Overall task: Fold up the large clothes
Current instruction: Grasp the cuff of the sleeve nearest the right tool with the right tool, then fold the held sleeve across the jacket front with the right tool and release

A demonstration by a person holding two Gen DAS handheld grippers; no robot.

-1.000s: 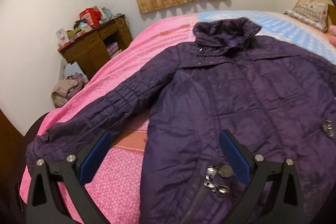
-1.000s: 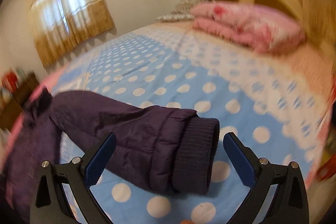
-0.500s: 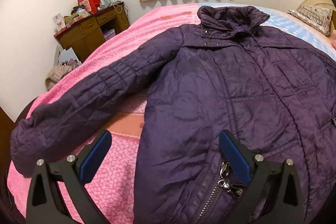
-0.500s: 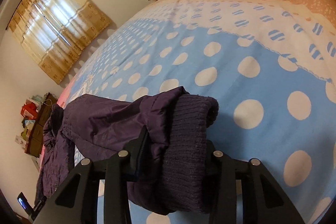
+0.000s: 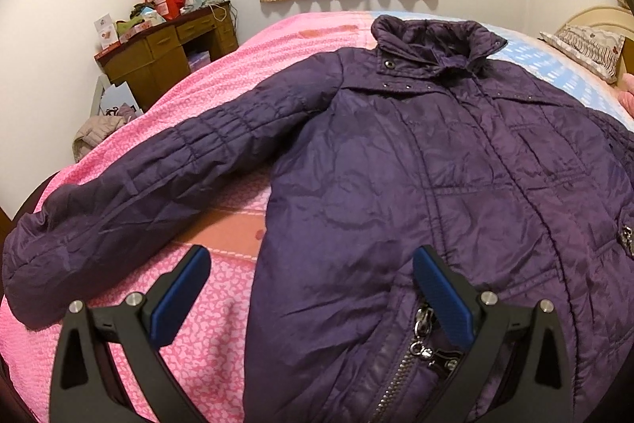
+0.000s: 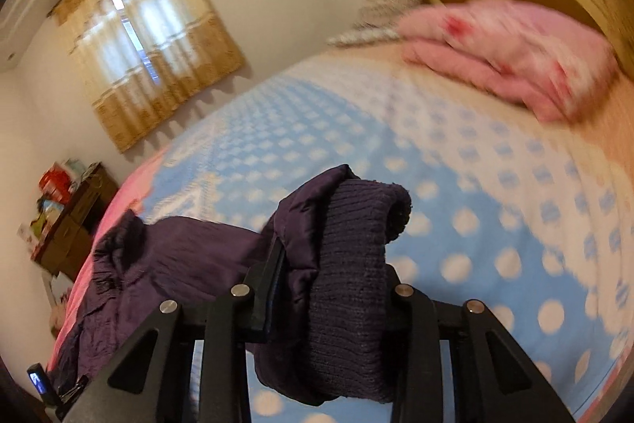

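The purple jacket (image 5: 455,185) lies front-up and spread across the bed (image 5: 222,335), collar toward the window, body zipped or at least closed down the front. No fold is yet visible in the body: both front panels lie flat and the hem end runs under the left wrist camera.

The right gripper (image 6: 329,288) has just closed its jaws, and they now clamp the end of one sleeve at the knitted cuff (image 6: 356,264); padded fabric and ribbing bunch between the fingers. The cuff is raised off the blue dotted sheet (image 6: 495,224). That view is blurred, so how high the sleeve hangs clear cannot be judged with confidence.

The left gripper (image 5: 313,292) stands with jaws wide apart and nothing between the pads. It hovers over the lower side edge of the jacket, beside a pocket zip (image 5: 420,343). The other sleeve (image 5: 150,193) is stretched out untouched on the pink cover.

Assessment: the task is at its opening step. One sleeve is secured for folding inward; in my judgement, laying it across the chest, folding the second sleeve, and folding the body all remain.
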